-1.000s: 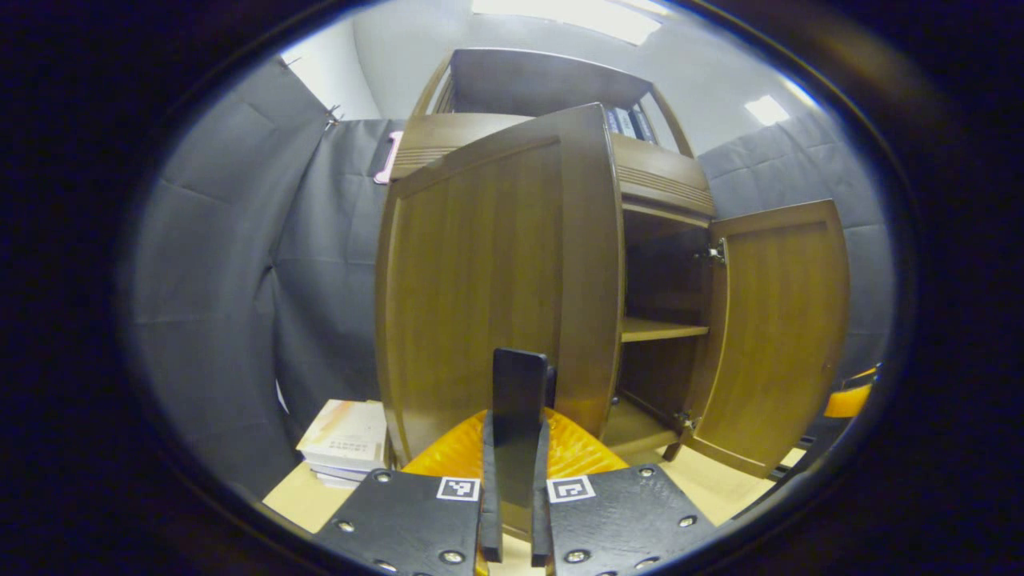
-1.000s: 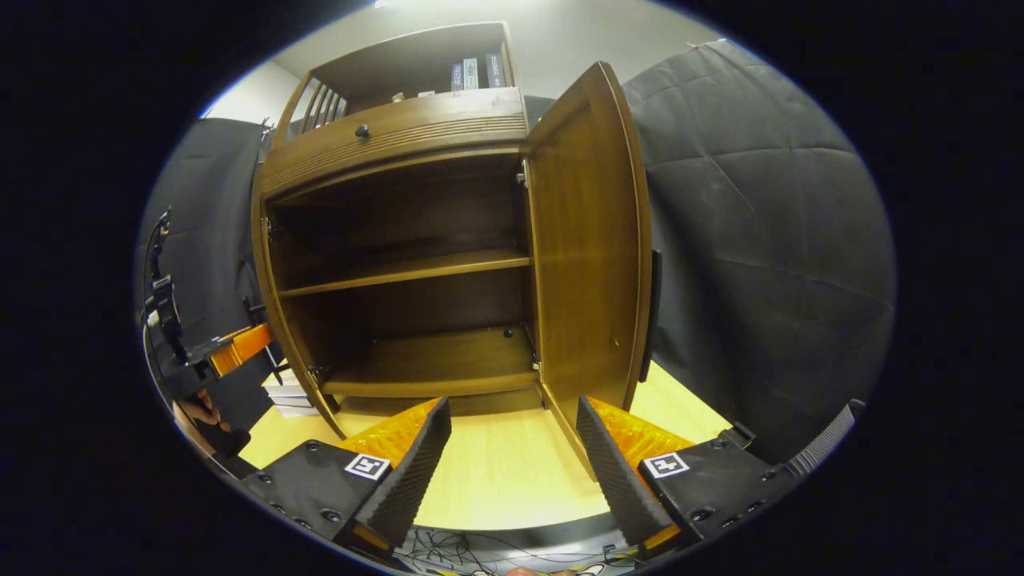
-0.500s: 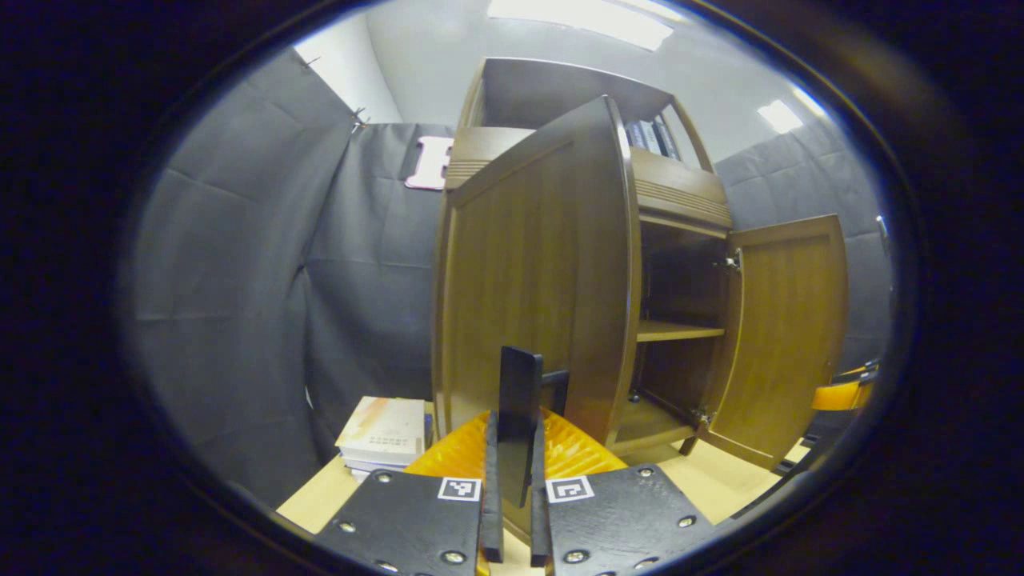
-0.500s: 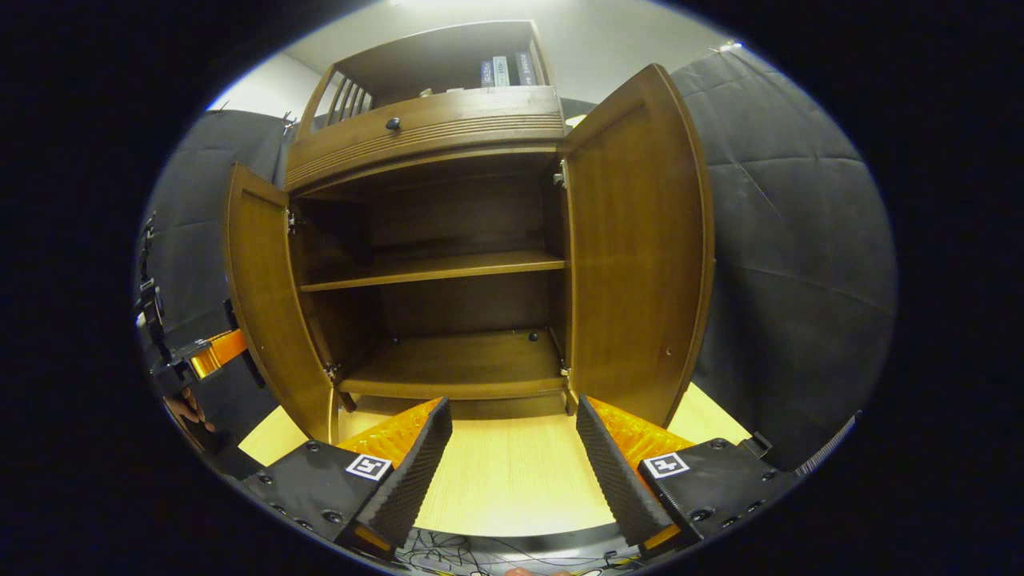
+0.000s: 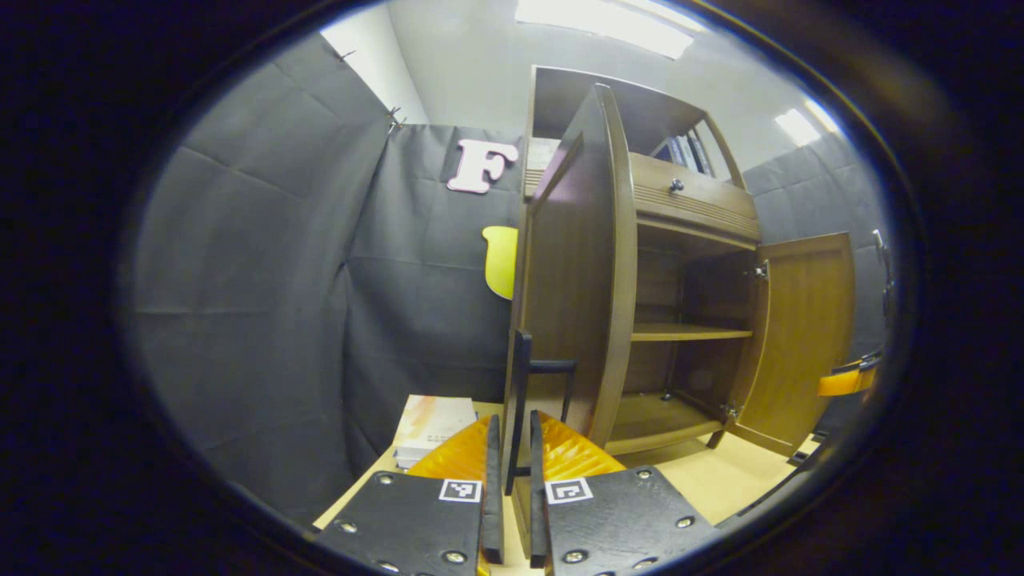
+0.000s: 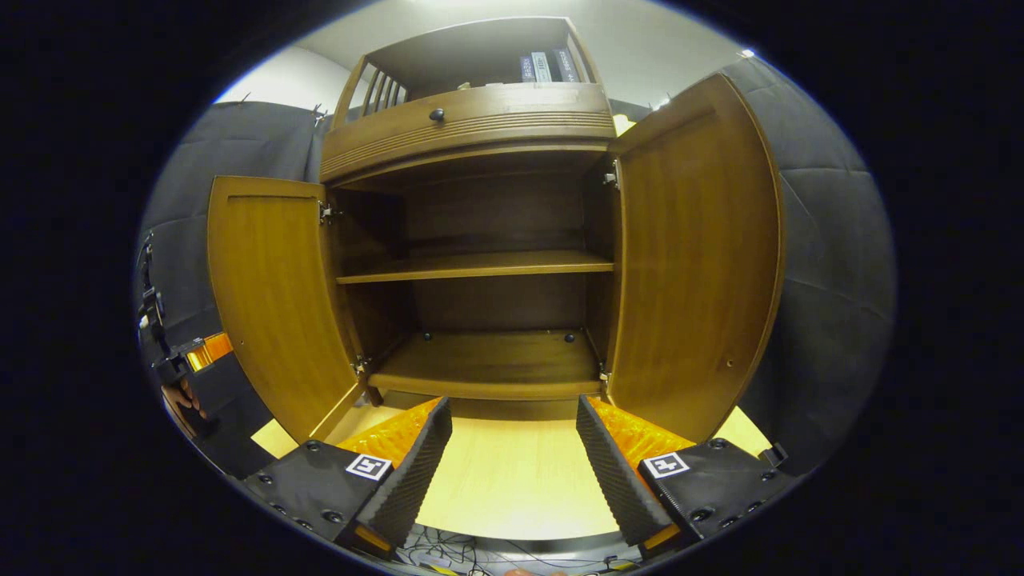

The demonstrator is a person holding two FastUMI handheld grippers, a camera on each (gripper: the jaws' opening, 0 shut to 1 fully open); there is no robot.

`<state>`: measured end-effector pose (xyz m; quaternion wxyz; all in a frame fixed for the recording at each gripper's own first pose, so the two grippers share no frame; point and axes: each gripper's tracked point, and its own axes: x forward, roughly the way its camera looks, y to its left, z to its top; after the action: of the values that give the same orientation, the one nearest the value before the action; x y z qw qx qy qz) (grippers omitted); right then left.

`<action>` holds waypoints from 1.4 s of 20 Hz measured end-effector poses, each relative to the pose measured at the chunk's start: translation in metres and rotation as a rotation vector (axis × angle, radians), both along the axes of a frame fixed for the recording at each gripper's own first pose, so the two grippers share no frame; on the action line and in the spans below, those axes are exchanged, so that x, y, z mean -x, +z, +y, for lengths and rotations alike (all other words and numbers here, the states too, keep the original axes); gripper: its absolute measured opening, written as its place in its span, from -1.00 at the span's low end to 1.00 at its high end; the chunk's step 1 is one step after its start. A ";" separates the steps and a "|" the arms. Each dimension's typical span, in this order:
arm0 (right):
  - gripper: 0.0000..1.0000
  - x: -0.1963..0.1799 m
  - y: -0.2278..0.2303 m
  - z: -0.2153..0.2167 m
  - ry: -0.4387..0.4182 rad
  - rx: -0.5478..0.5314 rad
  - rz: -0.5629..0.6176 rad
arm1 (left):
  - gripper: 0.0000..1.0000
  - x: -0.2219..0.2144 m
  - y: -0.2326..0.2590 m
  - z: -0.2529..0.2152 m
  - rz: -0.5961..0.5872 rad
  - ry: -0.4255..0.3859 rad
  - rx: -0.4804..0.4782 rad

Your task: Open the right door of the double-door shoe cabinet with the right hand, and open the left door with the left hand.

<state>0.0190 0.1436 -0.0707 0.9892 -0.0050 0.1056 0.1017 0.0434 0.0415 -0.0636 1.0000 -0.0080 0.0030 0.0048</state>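
The left gripper point(image 5: 510, 512), fingers apparently clamping the handle point(image 5: 524, 400), is swinging the left door point(image 5: 572, 272) wider than before, while the right gripper point(image 6: 512, 472) is hanging wide, its right door point(image 6: 692, 264) already open.

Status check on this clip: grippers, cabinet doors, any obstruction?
Left gripper shut on black door handle. Right gripper open, holding nothing. Brown wooden shoe cabinet: left door and right door both wide open. No obstruction seen.
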 end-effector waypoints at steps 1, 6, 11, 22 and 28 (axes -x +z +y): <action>0.87 0.000 0.001 0.003 0.008 -0.002 0.004 | -0.74 0.000 -0.001 0.005 0.001 0.004 -0.011; 0.87 -0.004 0.014 0.017 0.038 0.009 -0.017 | -0.71 0.004 -0.004 0.010 0.017 -0.030 -0.044; 0.87 -0.002 0.017 0.017 0.036 0.018 -0.030 | -0.71 0.006 -0.006 0.015 0.029 -0.034 -0.078; 0.87 -0.005 0.016 -0.002 -0.009 -0.006 -0.049 | -0.72 0.021 0.013 0.010 -0.012 0.019 -0.071; 0.87 -0.004 0.034 -0.002 -0.002 -0.011 -0.115 | -0.49 0.017 0.028 -0.010 -0.075 -0.029 -0.074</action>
<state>0.0231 0.1411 -0.0363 0.9937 -0.0051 0.0482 0.1007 0.0269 0.0314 -0.0354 0.9989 0.0290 -0.0345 -0.0097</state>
